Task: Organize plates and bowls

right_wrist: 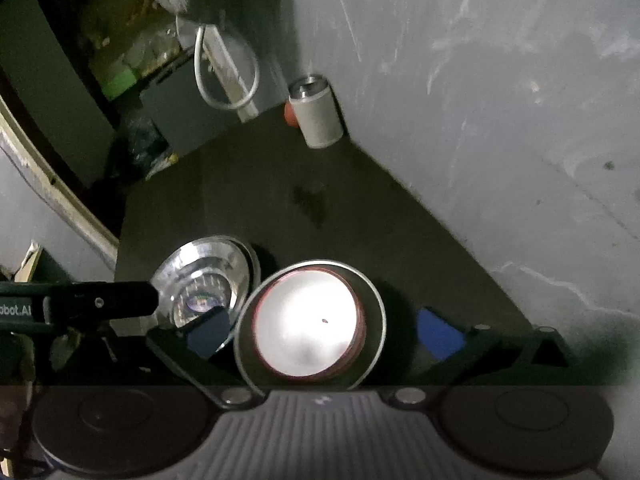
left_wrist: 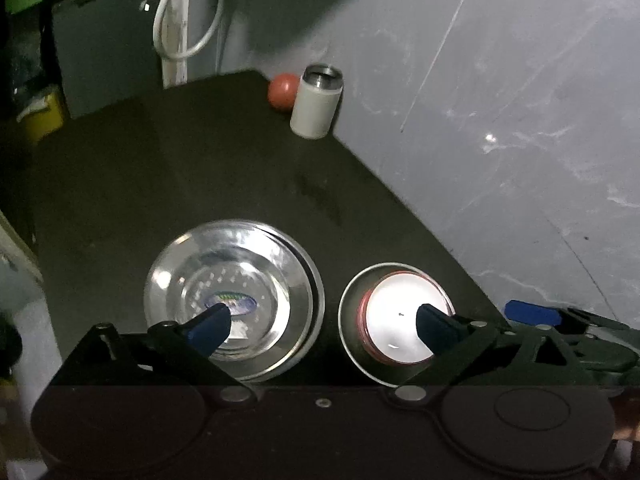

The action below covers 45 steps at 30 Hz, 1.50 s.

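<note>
A stack of shiny steel plates [left_wrist: 234, 292] with a sticker in the middle lies on the dark table [left_wrist: 160, 184]. Right beside it is a steel plate [left_wrist: 348, 320] carrying a white bowl with a red rim [left_wrist: 400, 320]. My left gripper [left_wrist: 323, 326] is open above both, one blue pad over the stack and the other over the bowl. My right gripper [right_wrist: 325, 336] is open too, its pads on either side of the bowl [right_wrist: 308, 320] and its plate [right_wrist: 376, 320]. The stack [right_wrist: 204, 276] appears to its left.
A white cylinder cup with a steel inside [left_wrist: 316, 106] and a red ball [left_wrist: 283, 90] stand at the table's far corner against the grey wall [left_wrist: 500, 120]. A white cable loop [left_wrist: 188, 20] hangs behind. The table's left edge drops off to clutter.
</note>
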{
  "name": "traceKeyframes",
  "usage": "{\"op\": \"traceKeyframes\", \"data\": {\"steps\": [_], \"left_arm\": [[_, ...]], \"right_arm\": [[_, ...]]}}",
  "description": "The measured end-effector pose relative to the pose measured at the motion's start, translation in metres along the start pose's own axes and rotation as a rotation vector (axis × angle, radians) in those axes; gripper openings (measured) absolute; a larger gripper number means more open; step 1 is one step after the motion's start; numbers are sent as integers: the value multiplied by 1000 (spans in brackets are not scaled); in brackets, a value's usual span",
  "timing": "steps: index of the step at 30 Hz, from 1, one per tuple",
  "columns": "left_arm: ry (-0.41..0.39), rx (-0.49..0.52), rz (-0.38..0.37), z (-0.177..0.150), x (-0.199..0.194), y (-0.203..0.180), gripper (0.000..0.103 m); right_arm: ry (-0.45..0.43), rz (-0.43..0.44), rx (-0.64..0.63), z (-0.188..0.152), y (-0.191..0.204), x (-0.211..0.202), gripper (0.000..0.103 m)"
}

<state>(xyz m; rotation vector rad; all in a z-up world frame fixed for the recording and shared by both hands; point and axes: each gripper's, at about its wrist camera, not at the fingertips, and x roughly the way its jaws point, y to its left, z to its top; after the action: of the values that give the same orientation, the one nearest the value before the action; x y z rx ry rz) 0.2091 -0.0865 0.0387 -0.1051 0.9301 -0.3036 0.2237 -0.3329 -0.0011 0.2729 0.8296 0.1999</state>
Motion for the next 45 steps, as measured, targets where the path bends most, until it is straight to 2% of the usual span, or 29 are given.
{"op": "traceKeyframes", "data": {"steps": [3, 9, 14, 17, 20, 28, 33, 39, 45], "left_arm": [[-51, 22, -7, -6, -20, 7, 102], [-114, -8, -21, -33, -59, 24, 102], [-110, -78, -18, -65, -80, 39, 102], [-82, -92, 10, -73, -84, 46, 102], [-89, -85, 9, -77, -93, 48, 102], [-67, -34, 38, -73, -97, 32, 102], [-39, 2, 74, -64, -86, 9, 102], [-26, -35, 85, -48, -63, -15, 102], [39, -107, 134, -48, -23, -24, 102]], "right_arm": [[-37, -24, -4, -6, 14, -18, 103], [-81, -115, -23, -17, 43, -59, 103], [-106, -222, -18, -36, 61, -99, 103], [-102, -267, -11, -45, 66, -113, 103], [-104, -281, -14, -54, 70, -120, 103], [-80, -286, -32, -58, 67, -120, 103], [-62, -288, -23, -53, 38, -110, 103], [-58, -254, -67, -34, 0, -90, 103], [-43, -220, -138, -21, -27, -54, 103]]}}
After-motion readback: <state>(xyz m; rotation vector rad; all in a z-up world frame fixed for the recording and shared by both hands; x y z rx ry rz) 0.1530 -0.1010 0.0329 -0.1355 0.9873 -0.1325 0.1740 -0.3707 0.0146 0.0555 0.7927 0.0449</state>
